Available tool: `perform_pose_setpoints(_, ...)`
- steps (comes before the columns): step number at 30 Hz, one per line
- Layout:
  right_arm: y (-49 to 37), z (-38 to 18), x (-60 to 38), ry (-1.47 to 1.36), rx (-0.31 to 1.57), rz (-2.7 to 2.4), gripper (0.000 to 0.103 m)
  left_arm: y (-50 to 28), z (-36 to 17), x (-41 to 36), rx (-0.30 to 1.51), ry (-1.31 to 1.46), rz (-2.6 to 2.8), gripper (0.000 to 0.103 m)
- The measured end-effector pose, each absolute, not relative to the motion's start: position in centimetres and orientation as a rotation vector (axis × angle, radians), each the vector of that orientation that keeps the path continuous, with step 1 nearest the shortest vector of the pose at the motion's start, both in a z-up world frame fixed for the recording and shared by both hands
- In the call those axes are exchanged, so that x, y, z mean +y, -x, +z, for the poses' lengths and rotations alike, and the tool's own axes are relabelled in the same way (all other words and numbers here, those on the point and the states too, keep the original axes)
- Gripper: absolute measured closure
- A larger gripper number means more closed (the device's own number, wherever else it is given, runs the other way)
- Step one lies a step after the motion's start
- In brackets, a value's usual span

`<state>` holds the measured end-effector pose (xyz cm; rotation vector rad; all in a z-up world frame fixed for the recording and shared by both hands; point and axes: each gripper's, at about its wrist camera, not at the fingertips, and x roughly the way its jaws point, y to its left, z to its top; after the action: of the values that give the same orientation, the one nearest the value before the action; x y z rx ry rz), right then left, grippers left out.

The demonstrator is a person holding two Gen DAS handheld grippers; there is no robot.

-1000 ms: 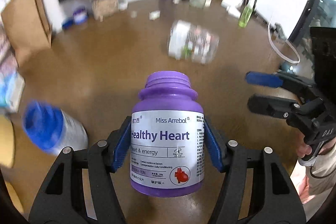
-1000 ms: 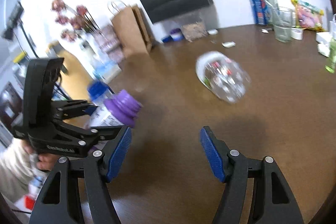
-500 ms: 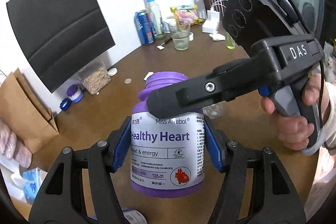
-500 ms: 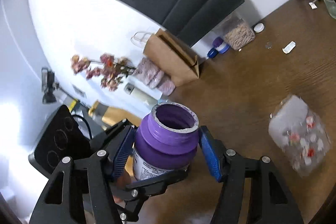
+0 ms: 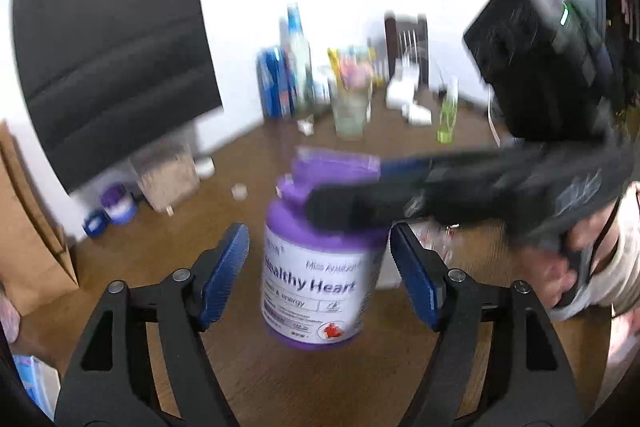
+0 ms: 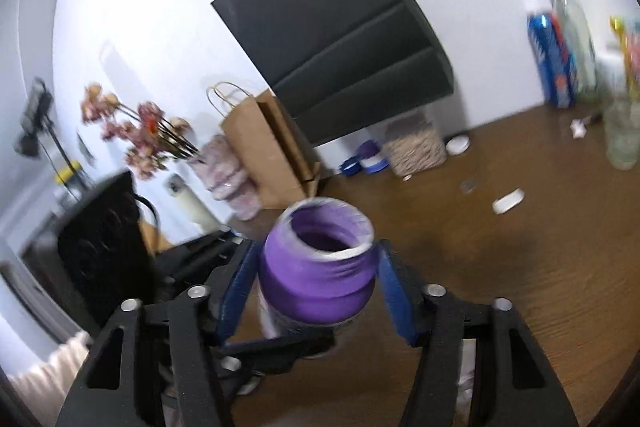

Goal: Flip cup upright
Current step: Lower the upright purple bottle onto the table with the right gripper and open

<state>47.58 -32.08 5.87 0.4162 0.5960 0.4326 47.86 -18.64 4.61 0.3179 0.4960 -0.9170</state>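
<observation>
The cup is a lidless purple bottle [image 5: 316, 287] with a white "Healthy Heart" label, upright and slightly tilted above the brown table [image 5: 132, 259]. In the left wrist view my left gripper [image 5: 320, 275] is open, its blue pads [image 5: 224, 275] standing clear of the label on both sides. My right gripper [image 5: 340, 183] reaches in from the right and is shut on the bottle's neck. In the right wrist view the bottle's open mouth [image 6: 328, 235] faces the camera between the pads of the right gripper [image 6: 316, 287]. The bottle's base is hidden there.
A person's hand [image 5: 576, 259] holds the right gripper. Along the wall stand a black bag [image 6: 332, 39], a brown paper bag [image 6: 268, 147], a grain jar [image 6: 418, 145], a glass [image 5: 351, 115], a blue can [image 5: 272, 91] and a green bottle [image 5: 447, 119].
My left gripper has let go of the bottle and opened. My right gripper came in from the right and closed on the neck. Both views are blurred by motion.
</observation>
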Motion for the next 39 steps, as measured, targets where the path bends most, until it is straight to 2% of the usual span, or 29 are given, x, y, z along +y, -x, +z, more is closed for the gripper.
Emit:
perform_pose_setpoints(2, -47.3, 5.9, -31.7, -0.388, 0.596, 0.423, 0.044, -46.7, 4.8, -18.5, 0.444, -0.319, -0.841, 0.025)
perform_pose_setpoints(5, -46.6, 6.1, -30.4, -0.329, 0.603, 0.434, 0.044, -44.9, 4.6, -19.0, 0.404, -0.369, -0.716, 0.025)
perform_pose_setpoints(13, -43.4, 5.5, -26.1, -0.101, 0.680, 0.450, 0.044, -39.7, 3.6, -17.9, 0.509, -0.369, -0.703, 0.017)
perform_pose_setpoints(23, -43.1, 2.1, -22.9, -0.017, 0.785, 0.436, 0.044, -41.0, -0.8, -14.3, 0.648, -0.294, -0.617, 0.013)
perform_pose_setpoints(32, -42.8, 3.0, -22.3, -0.018, 0.835, 0.444, 0.042, -42.1, -0.9, -12.8, 0.742, -0.264, -0.563, 0.008)
perform_pose_setpoints(39, -39.1, 7.8, -22.5, 0.015, 0.761, 0.432, 0.042, -39.1, 1.4, -11.0, 0.698, -0.254, -0.474, 0.006)
